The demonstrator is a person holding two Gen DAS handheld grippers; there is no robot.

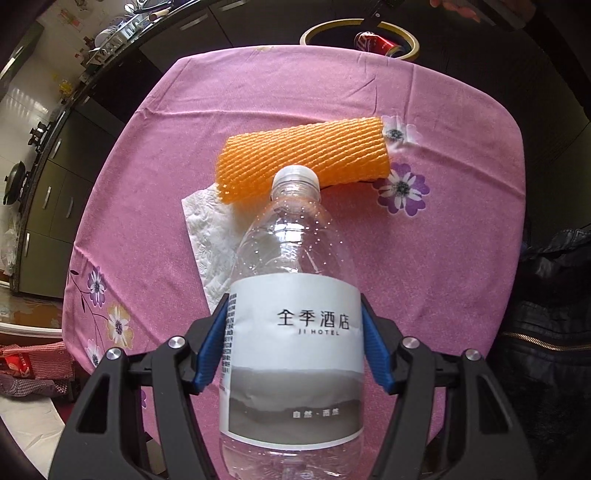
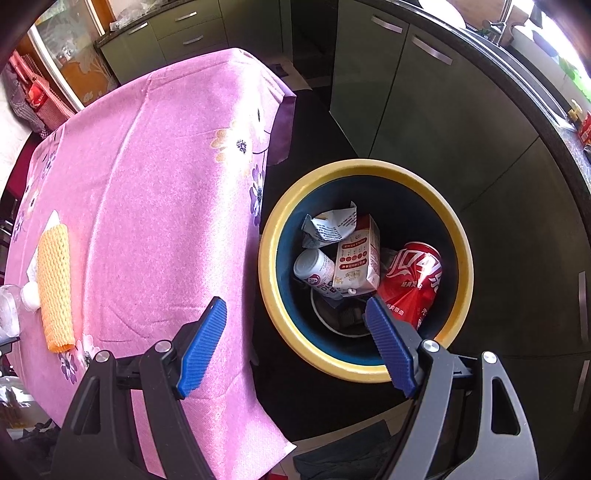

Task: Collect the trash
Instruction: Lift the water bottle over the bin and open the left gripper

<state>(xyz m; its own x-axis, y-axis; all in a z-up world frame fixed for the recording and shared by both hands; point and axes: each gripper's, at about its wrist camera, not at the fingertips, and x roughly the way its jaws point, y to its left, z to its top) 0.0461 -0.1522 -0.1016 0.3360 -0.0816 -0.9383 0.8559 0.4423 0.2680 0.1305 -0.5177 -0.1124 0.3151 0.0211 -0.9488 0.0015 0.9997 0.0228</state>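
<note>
A clear plastic water bottle [image 1: 291,295] with a white label and white cap sits between the blue pads of my left gripper [image 1: 293,306], which is shut on its labelled middle above the pink tablecloth [image 1: 155,177]. Past the cap lie an orange foam net sleeve [image 1: 306,155] and a white paper napkin [image 1: 210,236]. My right gripper [image 2: 295,314] hangs open and empty over the near rim of the yellow-rimmed trash bin [image 2: 269,236], which holds a red cola can [image 2: 413,277], a small carton [image 2: 358,258], a white bottle [image 2: 314,269] and crumpled paper. The sleeve [image 2: 55,284] and the bottle's cap [image 2: 29,295] show at that view's left edge.
The bin [image 1: 321,29] stands on the dark floor beyond the table's far edge, with the red can [image 1: 376,42] visible inside. Kitchen cabinets [image 2: 424,110] and a counter curve behind it. A dark jacket [image 1: 546,295] lies to the table's right.
</note>
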